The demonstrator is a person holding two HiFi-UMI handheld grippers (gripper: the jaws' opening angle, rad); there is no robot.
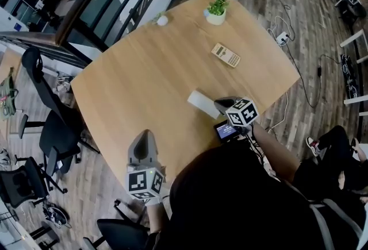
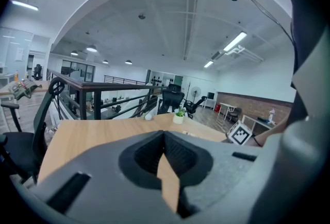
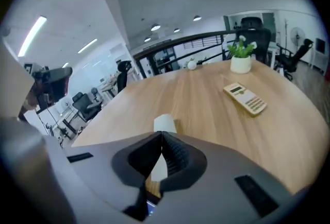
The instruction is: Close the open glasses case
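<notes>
Right gripper: fingers pressed together, nothing between them.
Left gripper: fingers pressed together, empty, at the counter's near edge.
Glasses case: pale, flat on the counter, just beyond the right gripper.
Calculator: farther off.
Potted plant: at the far edge.

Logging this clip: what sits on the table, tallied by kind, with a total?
case: 1
calculator: 1
potted plant: 1
small white round thing: 1
Total: 4
</notes>
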